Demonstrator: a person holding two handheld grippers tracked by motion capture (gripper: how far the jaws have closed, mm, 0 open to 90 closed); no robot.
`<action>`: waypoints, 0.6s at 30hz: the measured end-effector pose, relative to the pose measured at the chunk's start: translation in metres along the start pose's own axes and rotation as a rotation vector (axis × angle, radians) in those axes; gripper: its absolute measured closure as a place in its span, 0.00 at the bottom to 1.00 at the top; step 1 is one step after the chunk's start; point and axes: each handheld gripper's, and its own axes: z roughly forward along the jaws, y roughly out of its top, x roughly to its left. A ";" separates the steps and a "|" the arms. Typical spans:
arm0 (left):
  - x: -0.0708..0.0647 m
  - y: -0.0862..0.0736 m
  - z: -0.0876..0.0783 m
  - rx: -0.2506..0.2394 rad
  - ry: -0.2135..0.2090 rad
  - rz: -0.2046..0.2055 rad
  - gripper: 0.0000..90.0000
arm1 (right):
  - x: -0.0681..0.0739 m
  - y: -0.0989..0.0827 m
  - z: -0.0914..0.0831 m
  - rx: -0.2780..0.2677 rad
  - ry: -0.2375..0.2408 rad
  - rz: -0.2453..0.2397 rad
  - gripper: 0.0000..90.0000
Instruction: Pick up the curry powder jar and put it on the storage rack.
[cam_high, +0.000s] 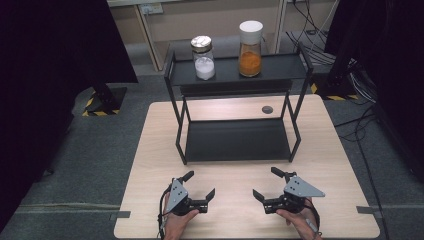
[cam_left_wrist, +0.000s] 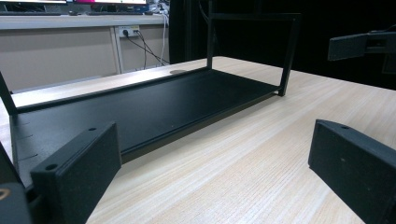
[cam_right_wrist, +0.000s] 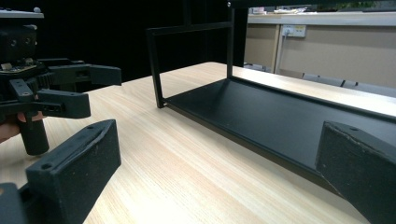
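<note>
On pale woodgrain table (cam_high: 330, 165): black metal rack (cam_high: 238, 140).

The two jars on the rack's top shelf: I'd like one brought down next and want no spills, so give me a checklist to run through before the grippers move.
1. Left gripper open and holding nothing: ok.
2. Right gripper open and holding nothing: ok.
3. Jar of white powder upright on the top shelf, lid on: ok.
4. Jar of orange powder upright with its white cap on, standing apart from the other jar: ok.
5. Lower shelf bare, room to set a jar down: ok.
6. Lids screwed tight: cannot tell.
</note>
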 end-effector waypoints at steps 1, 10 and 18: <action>0.000 0.000 0.000 -0.001 0.000 -0.001 0.02 | 0.000 -0.001 -0.001 0.000 0.000 0.003 0.00; -0.001 0.000 0.000 -0.003 -0.006 0.001 0.02 | -0.001 -0.006 0.000 0.011 0.004 0.013 0.00; 0.000 0.000 0.000 -0.004 -0.008 -0.001 0.02 | -0.001 -0.008 0.001 0.016 0.005 0.016 0.00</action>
